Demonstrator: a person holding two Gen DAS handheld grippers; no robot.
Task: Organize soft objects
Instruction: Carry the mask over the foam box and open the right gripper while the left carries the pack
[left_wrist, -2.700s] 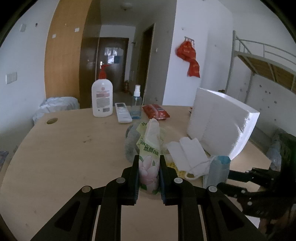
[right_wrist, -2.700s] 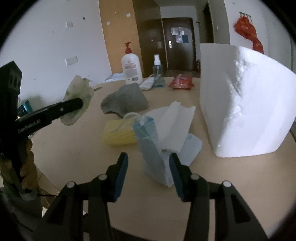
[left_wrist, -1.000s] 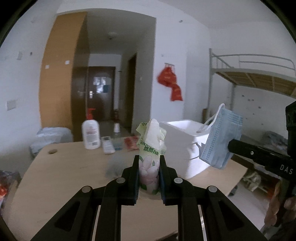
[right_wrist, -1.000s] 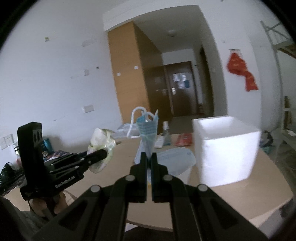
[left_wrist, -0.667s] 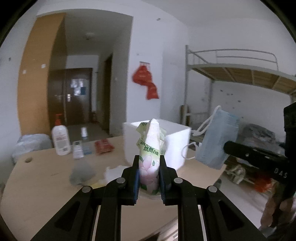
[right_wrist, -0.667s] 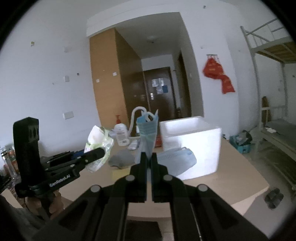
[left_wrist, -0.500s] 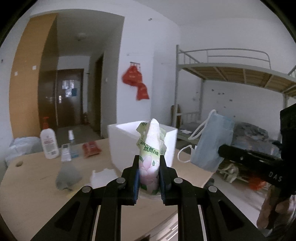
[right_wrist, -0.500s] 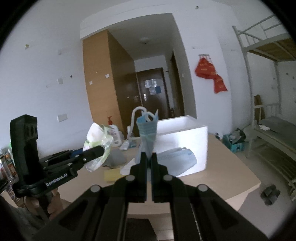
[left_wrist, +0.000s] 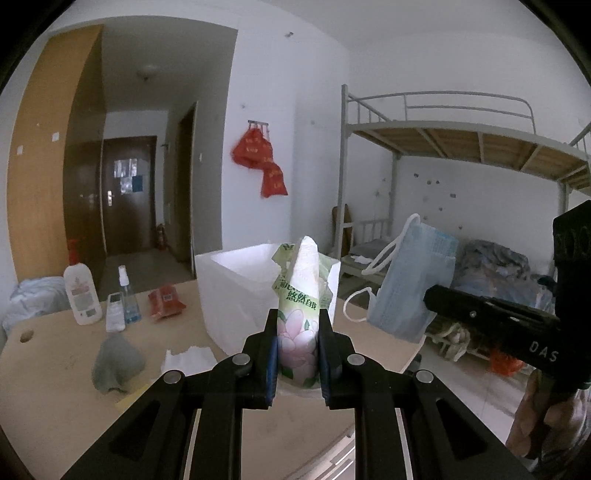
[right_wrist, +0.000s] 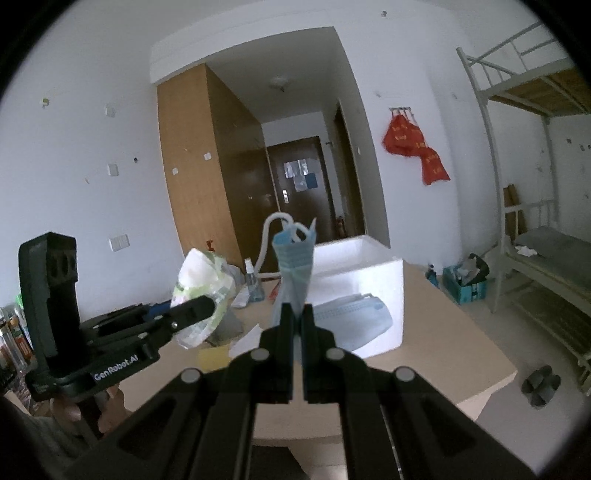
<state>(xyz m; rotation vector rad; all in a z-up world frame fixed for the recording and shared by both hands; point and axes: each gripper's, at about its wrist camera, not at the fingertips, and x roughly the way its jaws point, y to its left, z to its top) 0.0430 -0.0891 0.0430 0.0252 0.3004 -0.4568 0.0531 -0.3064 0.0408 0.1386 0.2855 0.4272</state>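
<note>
The left gripper (left_wrist: 297, 349) was clamped on a tissue pack (left_wrist: 300, 309), held upright above the wooden table (left_wrist: 55, 398). The right gripper (right_wrist: 298, 325) was pinched tight on a bundle of blue face masks (right_wrist: 294, 266), raised in the air. In the left wrist view the masks (left_wrist: 413, 291) were seen at 3 o'clock of the pack, and the white foam box (left_wrist: 236, 295) stood behind it at 12 o'clock. A grey cloth (left_wrist: 116, 363) was lying at 9 o'clock
</note>
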